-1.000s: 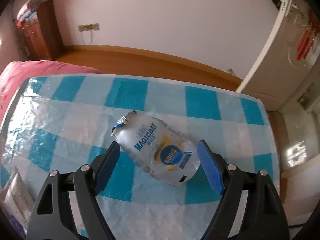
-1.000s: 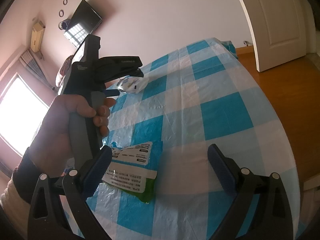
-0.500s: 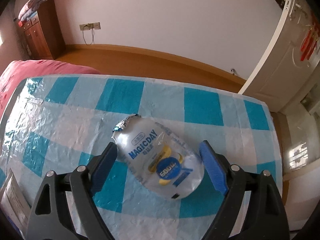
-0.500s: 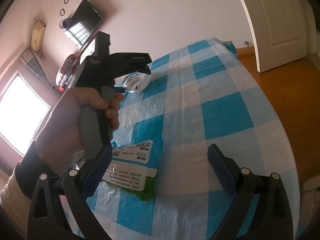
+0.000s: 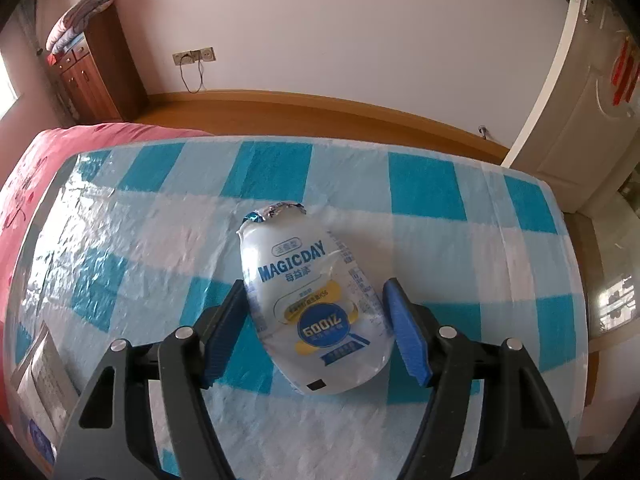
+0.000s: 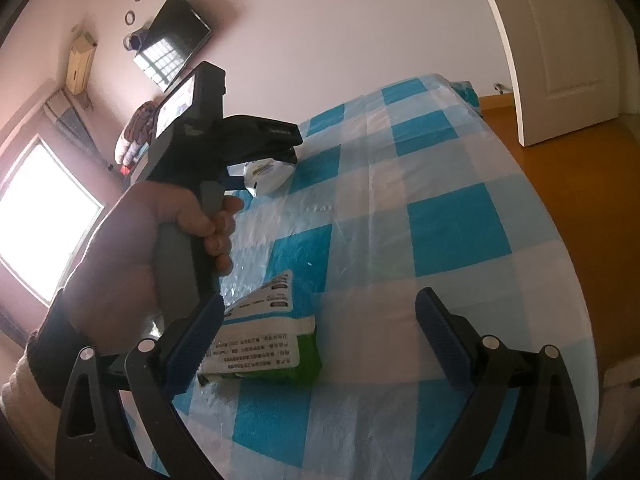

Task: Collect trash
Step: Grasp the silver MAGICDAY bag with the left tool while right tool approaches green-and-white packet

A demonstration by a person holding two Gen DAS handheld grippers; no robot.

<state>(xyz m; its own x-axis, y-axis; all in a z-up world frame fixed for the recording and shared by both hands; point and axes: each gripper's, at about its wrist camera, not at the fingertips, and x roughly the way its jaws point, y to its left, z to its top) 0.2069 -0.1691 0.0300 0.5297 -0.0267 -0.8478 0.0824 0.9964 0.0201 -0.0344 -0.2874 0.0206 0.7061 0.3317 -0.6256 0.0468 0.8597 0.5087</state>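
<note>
A crushed white "MAGICDAY" drink bottle (image 5: pixel 316 308) lies on the blue-and-white checked tablecloth (image 5: pixel 428 196). My left gripper (image 5: pixel 316 338) is open, its blue pads either side of the bottle's lower half; the left pad is close to it and a gap shows on the right. The right wrist view shows the same bottle (image 6: pixel 266 174) under the left gripper (image 6: pixel 264 168). My right gripper (image 6: pixel 316 344) is open and empty. A green-and-white wipes packet (image 6: pixel 260 348) lies just ahead of its left finger.
The table's right edge (image 6: pixel 560 264) drops to a wooden floor, with a white door (image 6: pixel 560 52) beyond. A red bedspread (image 5: pixel 36 168) borders the table on the left. Packaging (image 5: pixel 36 384) lies at the table's near left.
My left gripper has moved forward over the bottle, so the bottle now sits between its pads. The jaws have narrowed somewhat. The right gripper has stayed nearly still.
</note>
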